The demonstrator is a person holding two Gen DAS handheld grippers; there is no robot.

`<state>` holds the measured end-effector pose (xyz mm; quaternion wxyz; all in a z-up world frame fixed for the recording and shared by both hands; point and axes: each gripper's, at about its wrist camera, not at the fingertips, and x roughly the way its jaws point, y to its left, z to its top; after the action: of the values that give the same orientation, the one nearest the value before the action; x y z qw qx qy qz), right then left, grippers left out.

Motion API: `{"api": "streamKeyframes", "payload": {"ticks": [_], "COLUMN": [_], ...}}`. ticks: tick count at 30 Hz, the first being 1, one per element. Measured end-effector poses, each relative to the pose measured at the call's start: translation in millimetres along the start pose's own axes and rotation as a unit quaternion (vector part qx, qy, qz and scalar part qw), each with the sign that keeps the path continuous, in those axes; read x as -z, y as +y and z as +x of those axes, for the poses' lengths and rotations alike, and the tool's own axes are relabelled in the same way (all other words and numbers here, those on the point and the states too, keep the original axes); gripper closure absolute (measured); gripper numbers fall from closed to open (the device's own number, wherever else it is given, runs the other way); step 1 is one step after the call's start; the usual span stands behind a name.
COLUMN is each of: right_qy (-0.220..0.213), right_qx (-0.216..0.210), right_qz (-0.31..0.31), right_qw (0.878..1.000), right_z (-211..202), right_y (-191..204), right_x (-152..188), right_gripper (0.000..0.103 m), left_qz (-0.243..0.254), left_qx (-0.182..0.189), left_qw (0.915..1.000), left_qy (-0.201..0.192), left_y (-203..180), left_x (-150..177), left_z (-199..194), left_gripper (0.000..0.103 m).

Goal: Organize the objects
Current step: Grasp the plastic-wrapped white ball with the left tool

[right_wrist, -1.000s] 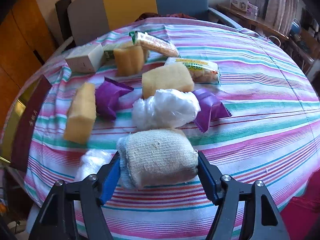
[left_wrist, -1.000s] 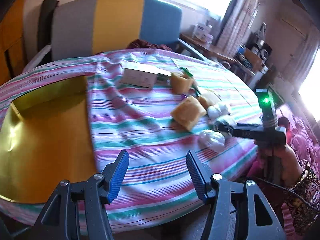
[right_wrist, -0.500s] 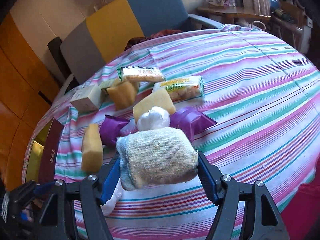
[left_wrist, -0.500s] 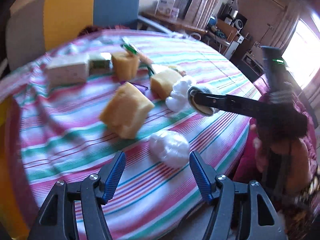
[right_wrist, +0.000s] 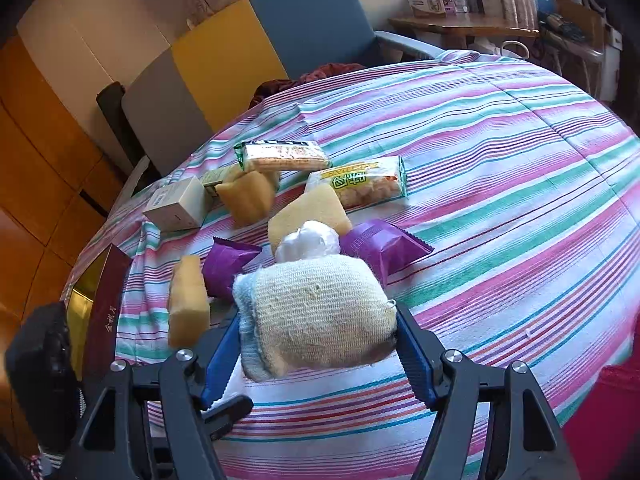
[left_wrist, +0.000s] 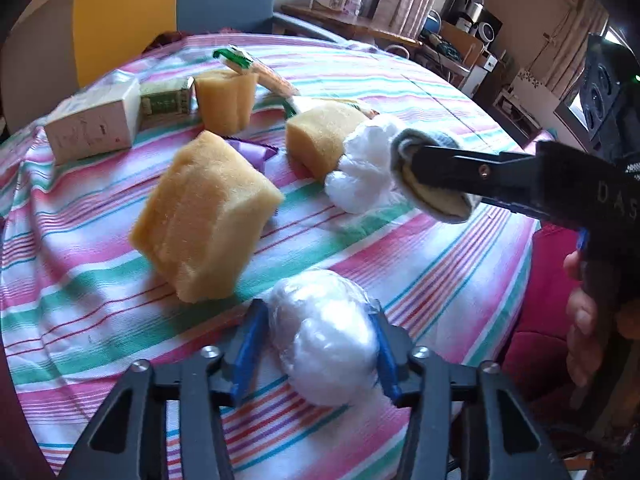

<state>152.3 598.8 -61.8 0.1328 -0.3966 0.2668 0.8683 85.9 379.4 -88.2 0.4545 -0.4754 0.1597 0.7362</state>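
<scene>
Right gripper (right_wrist: 318, 346) was seen clamped on a cloth-wrapped sponge (right_wrist: 316, 312), carried above the striped tablecloth (right_wrist: 500, 168), near the table's front edge. Left gripper (left_wrist: 316, 354) was placed around a clear plastic-wrapped bundle (left_wrist: 326, 332) lying on the cloth; both blue pads appeared to touch the wrap, but a firm clamp could not be confirmed.

Remaining clutter was noted mid-table: a large yellow sponge (left_wrist: 204, 216) just beside the bundle, two more sponges, a second white plastic bundle (left_wrist: 364, 172), purple packets (right_wrist: 380, 246), biscuit packs and a small carton (left_wrist: 94, 120). A gold tray (right_wrist: 78, 312) was seen at the far left edge.

Risks judged:
- Slick film could be squeezed out of the left jaws if the bundle is lifted on a shallow bite.
- The large yellow sponge could be knocked over during the lift.
- The wrapped sponge was held by compression only; sag or slip was thought possible.
- The two grippers were close together; a collision was thought possible.
</scene>
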Motion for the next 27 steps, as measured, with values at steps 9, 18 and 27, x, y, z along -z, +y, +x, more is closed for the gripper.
{"api": "streamKeyframes", "payload": {"ticks": [9, 18, 27], "right_qy": [0.0, -0.001, -0.005], "right_qx": [-0.004, -0.016, -0.018], "right_qz": [-0.009, -0.033, -0.055], "right_qw": [1.0, 0.999, 0.998], "right_z": [1.3, 2.2, 3.1], "right_y": [2.5, 12.0, 21.2], "right_x": [1.3, 4.0, 5.3], "right_gripper": [0.031, 0.031, 0.031], "left_qz": [0.003, -0.003, -0.01], "left_qx": [0.003, -0.013, -0.033], "left_qw": [0.9998, 0.9992, 0.9946], "left_qy": [-0.019, -0.039, -0.098], "left_y": [12.6, 30.3, 42.8], "left_x": [19.5, 41.5, 49.5], "left_z": [-13.5, -36.0, -78.1], "left_gripper": [0.065, 0.066, 0.066]}}
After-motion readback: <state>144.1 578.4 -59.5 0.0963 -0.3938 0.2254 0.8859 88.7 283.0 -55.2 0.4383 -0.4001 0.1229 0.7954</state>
